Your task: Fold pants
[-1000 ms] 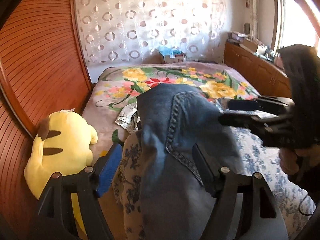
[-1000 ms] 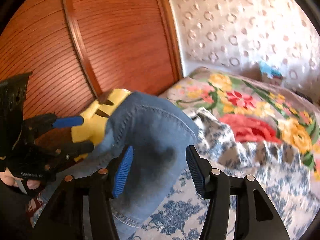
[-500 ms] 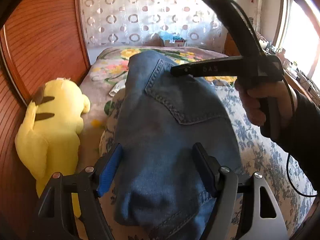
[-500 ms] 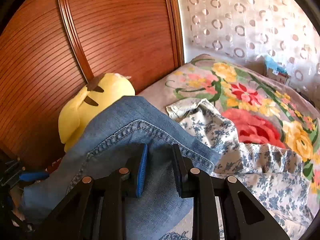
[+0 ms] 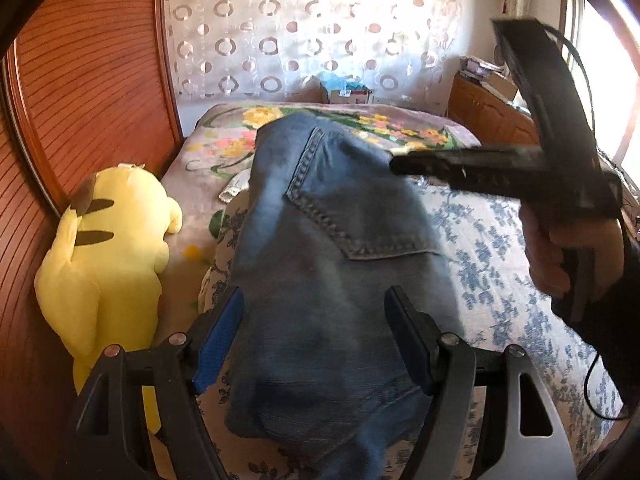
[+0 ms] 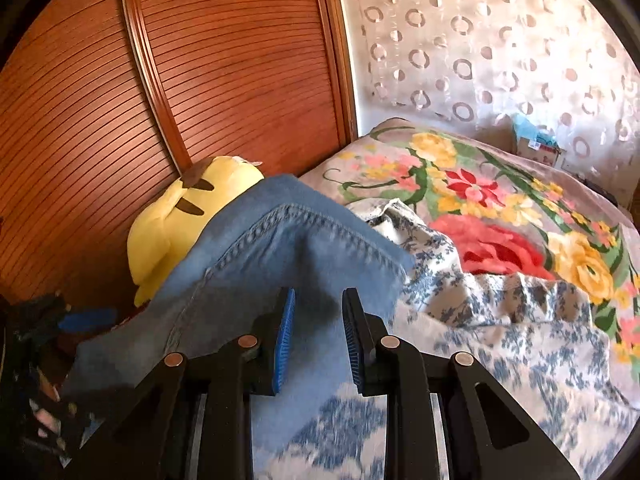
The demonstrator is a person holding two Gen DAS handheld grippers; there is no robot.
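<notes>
Our left tool stands with its jaws spread wide, the faded blue denim pants bunched between its blue-padded fingers with no pad visibly pressing on the cloth; our right tool has its jaws drawn close together, with denim lying in the narrow gap between the pads, though we cannot tell whether they truly pinch it; in the left view the right tool comes in from the right as a dark bar reaching over the pants, gripped by a hand in a dark sleeve. The pants lie in a rumpled heap on the bed, a stitched back pocket facing up, resting on the white sheet printed with blue flowers; just beside them on the left sits a yellow plush toy with brown stripes, against the ribbed reddish wooden panel; beyond the pants spreads a blanket with red and yellow flowers, and behind it hangs a sheer curtain patterned with rings.
</notes>
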